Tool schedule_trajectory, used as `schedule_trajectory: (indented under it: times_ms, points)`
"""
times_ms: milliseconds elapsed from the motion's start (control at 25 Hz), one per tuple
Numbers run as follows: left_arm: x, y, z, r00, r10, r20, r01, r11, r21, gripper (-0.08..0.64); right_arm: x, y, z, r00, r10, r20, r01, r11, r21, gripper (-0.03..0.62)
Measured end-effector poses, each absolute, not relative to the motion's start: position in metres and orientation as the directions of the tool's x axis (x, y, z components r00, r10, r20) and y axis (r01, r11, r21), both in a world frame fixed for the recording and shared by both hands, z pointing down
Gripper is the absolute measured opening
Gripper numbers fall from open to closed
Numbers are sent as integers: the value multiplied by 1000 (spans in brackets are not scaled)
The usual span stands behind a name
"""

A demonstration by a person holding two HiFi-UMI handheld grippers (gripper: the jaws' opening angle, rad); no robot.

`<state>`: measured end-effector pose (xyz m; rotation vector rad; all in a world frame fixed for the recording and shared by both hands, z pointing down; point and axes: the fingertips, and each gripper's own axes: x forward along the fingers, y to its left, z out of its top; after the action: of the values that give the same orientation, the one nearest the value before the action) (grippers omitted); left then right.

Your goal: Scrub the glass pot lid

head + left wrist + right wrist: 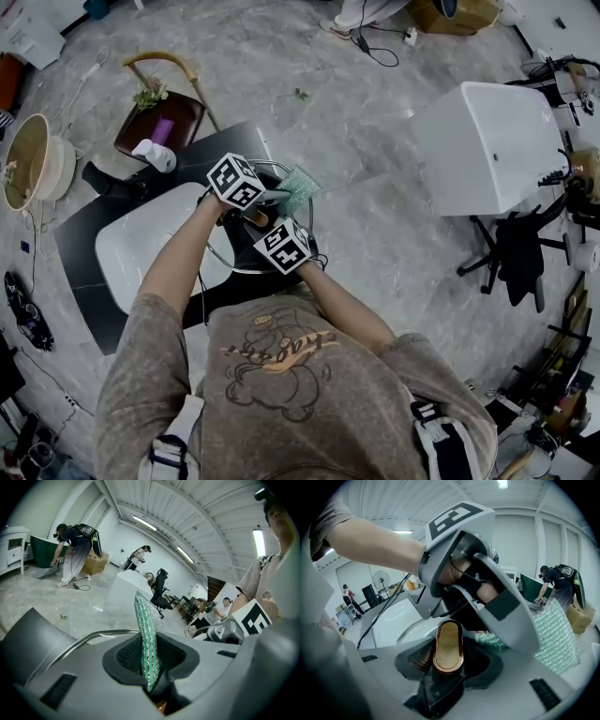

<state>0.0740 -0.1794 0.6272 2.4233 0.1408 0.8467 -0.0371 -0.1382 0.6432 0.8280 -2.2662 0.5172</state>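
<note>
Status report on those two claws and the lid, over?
Left claw shut on green scouring pad. Right claw shut on wooden knob of glass pot lid. Nothing blocking the lid.

Light: bright, even; ceiling strips (144,523) above scourer (147,639).
Glare: strip top right of scourer blown out.
Shadows: soft, faint.
Edges: heavy fisheye, black corners.
Focus: fgnd below scourer soft.

Desk (84,255): dark, rectangular top, standing on the floor.
Slab (141,248): white, round-cornered, flat on the desk's middle.
Lid (225,262): glass, metal-rimmed, over the desk's right end; contact cannot be told.
Floor (375,206): grey, marbled.
Basket (192,108): brown, arched handle, on the floor just beyond the desk.
Cabinet (487,145): white, on the floor, well apart to the right.
</note>
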Motion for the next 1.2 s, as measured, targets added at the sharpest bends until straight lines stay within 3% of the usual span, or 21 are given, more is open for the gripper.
schedule_trajectory:
  times_ms: [360, 640, 1200]
  points:
    - [76, -176, 633, 767, 334, 548, -52, -819, 572, 87, -37, -138, 645, -581, -422, 696, -684, 716, -136, 185]
    - [68, -181, 644, 705, 308, 639, -65, -869, 491, 87, -37, -138, 645, -579, -416, 701, -685, 714, -142, 184]
    - [60, -188, 652, 679, 229, 698, -107, -909, 403, 91, -38, -138, 645, -576, -410, 707, -682, 718, -139, 184]
